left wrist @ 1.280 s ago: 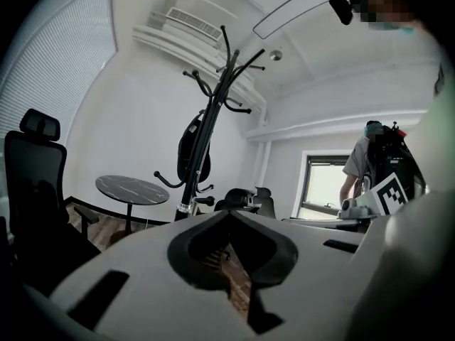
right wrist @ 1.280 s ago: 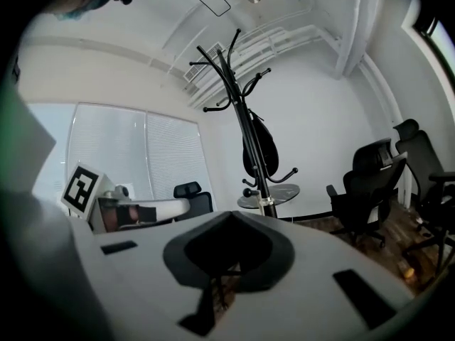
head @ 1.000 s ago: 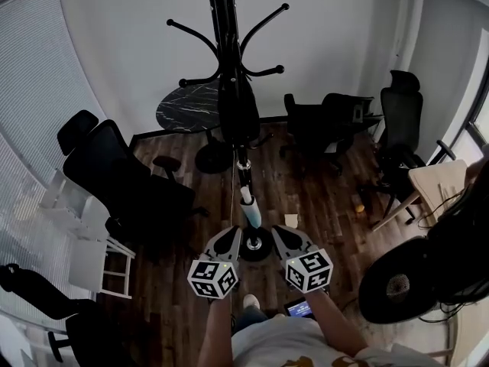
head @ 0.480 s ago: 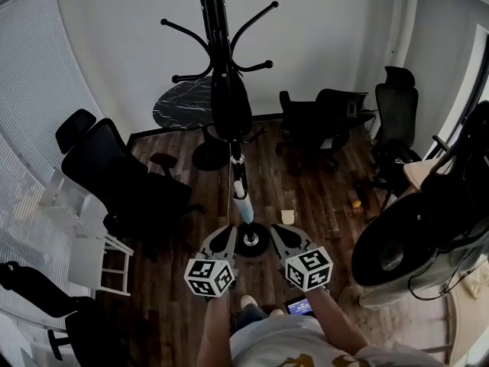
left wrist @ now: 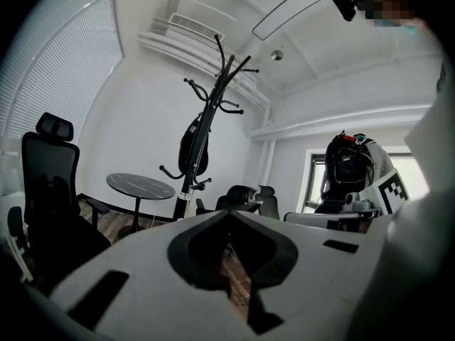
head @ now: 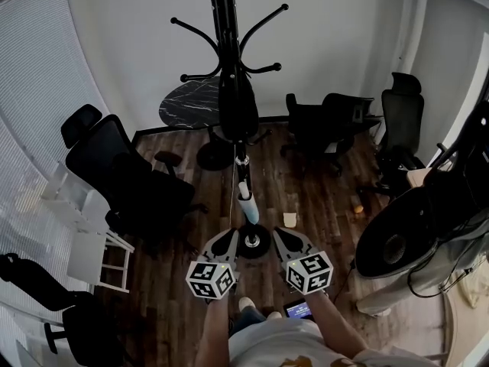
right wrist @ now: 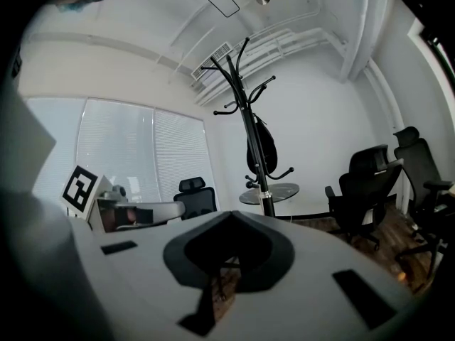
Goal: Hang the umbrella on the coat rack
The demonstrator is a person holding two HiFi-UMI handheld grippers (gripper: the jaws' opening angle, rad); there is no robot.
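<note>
Left hand-held gripper (head: 235, 234), right hand-held gripper (head: 277, 234): grey, black-white marker cubes (head: 212, 279); white top (head: 275, 346)

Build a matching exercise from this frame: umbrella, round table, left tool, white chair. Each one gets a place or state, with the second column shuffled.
Things:
1. umbrella
2. round table
3. left tool
4. white chair

Places or states:
A. shut, nothing between its jaws
B. beside the blinds, at the head view's left
C. hanging on the coat rack
D. by the far wall, beyond the rack

Pairs: 1-C, 2-D, 3-A, 4-B
</note>
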